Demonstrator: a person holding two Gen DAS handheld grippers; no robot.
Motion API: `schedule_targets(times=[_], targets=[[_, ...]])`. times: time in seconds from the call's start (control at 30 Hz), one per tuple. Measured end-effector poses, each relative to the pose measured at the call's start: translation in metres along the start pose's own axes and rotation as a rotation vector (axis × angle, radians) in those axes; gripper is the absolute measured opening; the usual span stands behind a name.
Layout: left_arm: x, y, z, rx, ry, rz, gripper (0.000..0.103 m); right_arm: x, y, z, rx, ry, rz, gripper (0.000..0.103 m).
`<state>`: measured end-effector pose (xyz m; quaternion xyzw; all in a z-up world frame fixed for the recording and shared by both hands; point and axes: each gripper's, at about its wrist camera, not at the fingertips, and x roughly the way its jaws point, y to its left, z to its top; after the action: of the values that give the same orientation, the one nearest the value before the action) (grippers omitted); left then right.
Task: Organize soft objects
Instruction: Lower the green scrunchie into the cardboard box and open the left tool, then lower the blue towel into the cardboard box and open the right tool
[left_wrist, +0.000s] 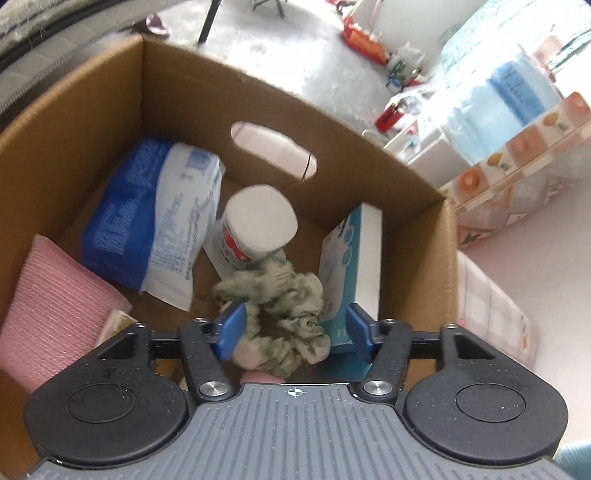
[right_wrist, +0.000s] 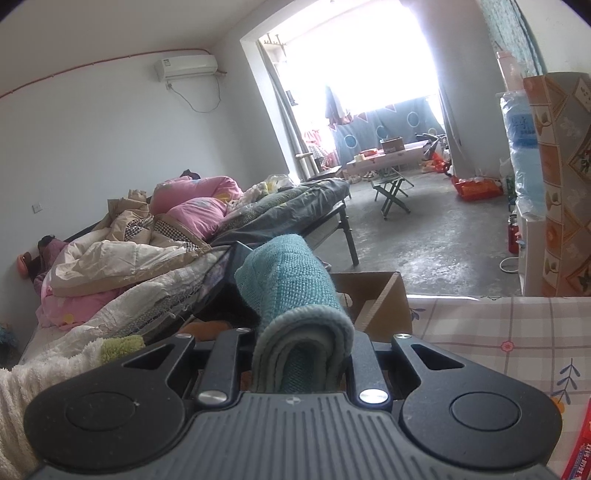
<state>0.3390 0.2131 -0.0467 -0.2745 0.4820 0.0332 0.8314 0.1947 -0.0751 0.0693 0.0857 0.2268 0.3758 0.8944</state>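
In the left wrist view my left gripper (left_wrist: 295, 328) hangs over an open cardboard box (left_wrist: 177, 77) with its blue pads wide apart. A green-and-cream fabric scrunchie (left_wrist: 280, 310) lies loose between the pads, touching the left pad (left_wrist: 231, 328). Inside the box are a blue-and-white soft pack (left_wrist: 155, 218), a white roll (left_wrist: 258, 225), a white-and-teal carton (left_wrist: 354, 262) and a pink cloth (left_wrist: 48, 310). In the right wrist view my right gripper (right_wrist: 301, 354) is shut on a folded teal towel (right_wrist: 295, 306), held up beside the box's corner (right_wrist: 376, 295).
A bed piled with quilts and pink pillows (right_wrist: 147, 236) fills the left of the right wrist view. A table with a checked cloth (right_wrist: 498, 332) lies at the right, next to a patterned cabinet (right_wrist: 561, 184). A folding stool (right_wrist: 391, 192) stands on the concrete floor.
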Motion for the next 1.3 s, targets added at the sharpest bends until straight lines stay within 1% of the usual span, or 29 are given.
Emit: schedule_targets(times=[0.07, 0.13, 0.23, 0.33, 0.4, 0.43, 0.47, 0.5, 0.53, 0.6, 0.67, 0.77, 0.93, 1.0, 1.13, 1.17, 1.23, 1.27, 1.3], targets=[[-0.018, 0.003, -0.004, 0.000, -0.023, -0.006, 0.066, -0.003, 0.000, 0.000, 0.003, -0.001, -0.003, 0.021], [-0.040, 0.007, -0.008, -0.001, -0.048, -0.016, 0.067, -0.007, 0.000, 0.000, 0.004, -0.006, -0.006, 0.021], [-0.081, 0.016, -0.021, 0.001, -0.107, -0.042, 0.071, -0.016, 0.003, 0.001, 0.006, -0.016, -0.006, 0.021], [-0.129, 0.030, -0.042, 0.013, -0.192, -0.050, 0.075, -0.024, 0.010, 0.005, 0.004, -0.022, 0.008, 0.021], [-0.159, 0.041, -0.059, 0.024, -0.262, -0.058, 0.082, -0.025, 0.018, 0.009, 0.000, -0.014, 0.028, 0.021], [-0.173, 0.048, -0.069, 0.026, -0.295, -0.064, 0.087, -0.024, 0.021, 0.011, 0.001, -0.005, 0.044, 0.021], [-0.186, 0.055, -0.079, 0.028, -0.328, -0.074, 0.091, -0.021, 0.026, 0.013, 0.006, 0.012, 0.066, 0.021], [-0.198, 0.065, -0.091, 0.024, -0.366, -0.087, 0.093, -0.016, 0.030, 0.015, 0.012, 0.032, 0.088, 0.021], [-0.209, 0.073, -0.101, 0.012, -0.405, -0.094, 0.096, -0.009, 0.034, 0.016, 0.021, 0.058, 0.112, 0.021], [-0.223, 0.088, -0.119, -0.012, -0.468, -0.101, 0.097, 0.008, 0.042, 0.017, 0.040, 0.117, 0.152, 0.021], [-0.235, 0.104, -0.137, -0.040, -0.522, -0.089, 0.098, 0.032, 0.051, 0.016, 0.060, 0.185, 0.185, 0.021], [-0.248, 0.121, -0.156, -0.059, -0.582, -0.071, 0.099, 0.078, 0.068, 0.008, 0.074, 0.323, 0.204, 0.021], [-0.264, 0.141, -0.172, -0.060, -0.662, -0.048, 0.099, 0.158, 0.095, -0.016, 0.077, 0.552, 0.183, 0.021], [-0.269, 0.146, -0.176, -0.061, -0.684, -0.038, 0.099, 0.188, 0.103, -0.025, 0.081, 0.620, 0.158, 0.021], [-0.270, 0.159, -0.175, -0.077, -0.693, -0.049, 0.100, 0.234, 0.120, -0.044, 0.053, 0.726, 0.109, 0.023], [-0.270, 0.162, -0.175, -0.082, -0.692, -0.050, 0.100, 0.244, 0.127, -0.050, 0.039, 0.758, 0.104, 0.026], [-0.268, 0.170, -0.176, -0.092, -0.688, -0.055, 0.100, 0.258, 0.136, -0.063, 0.020, 0.829, 0.101, 0.035], [-0.267, 0.173, -0.176, -0.098, -0.688, -0.059, 0.100, 0.263, 0.138, -0.069, 0.027, 0.861, 0.101, 0.051], [-0.267, 0.176, -0.178, -0.101, -0.689, -0.064, 0.100, 0.266, 0.139, -0.074, 0.043, 0.889, 0.108, 0.063]])
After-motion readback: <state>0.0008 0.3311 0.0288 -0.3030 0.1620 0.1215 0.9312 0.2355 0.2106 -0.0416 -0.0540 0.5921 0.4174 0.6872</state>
